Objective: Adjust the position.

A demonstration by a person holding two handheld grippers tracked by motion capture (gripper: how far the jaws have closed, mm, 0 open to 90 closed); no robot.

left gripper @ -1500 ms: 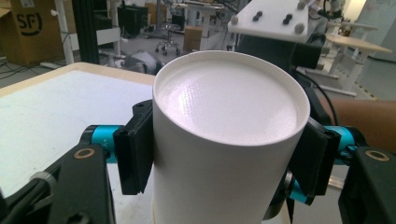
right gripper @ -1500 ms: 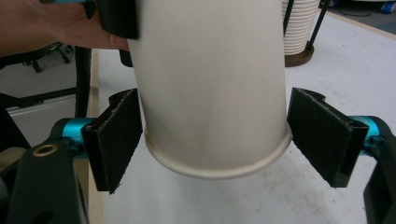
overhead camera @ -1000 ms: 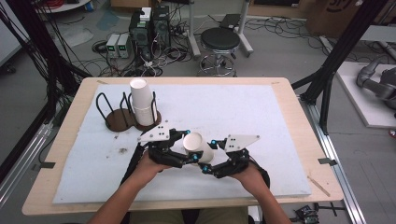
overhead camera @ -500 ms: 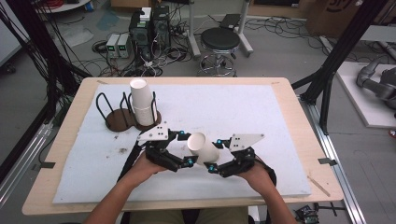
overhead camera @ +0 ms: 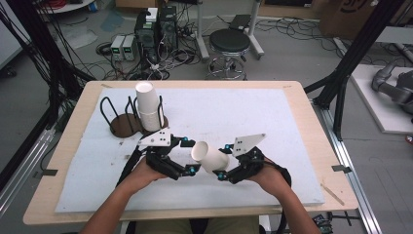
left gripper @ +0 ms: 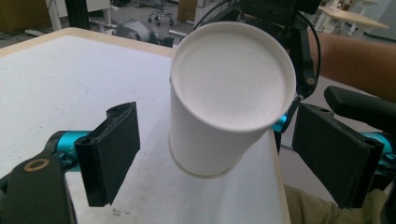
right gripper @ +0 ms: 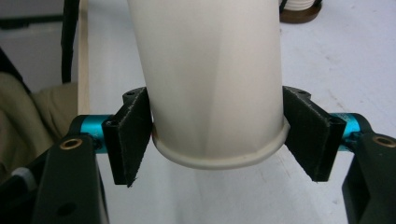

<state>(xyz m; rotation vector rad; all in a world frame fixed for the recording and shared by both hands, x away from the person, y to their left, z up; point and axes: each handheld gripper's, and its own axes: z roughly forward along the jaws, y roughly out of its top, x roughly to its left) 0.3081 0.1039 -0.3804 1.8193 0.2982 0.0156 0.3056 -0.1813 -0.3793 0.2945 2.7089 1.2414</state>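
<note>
The right gripper clamps a paper cup near its rim, held tilted above the mat. The left gripper has just opened wide; its 2 pads flank the cup's base without touching.

A white paper cup was seen between the spread jaws of the left tongs, its base turned towards the camera, untouched by either pad. It was held from twelve o'clock by the right tongs above the bench.
</note>
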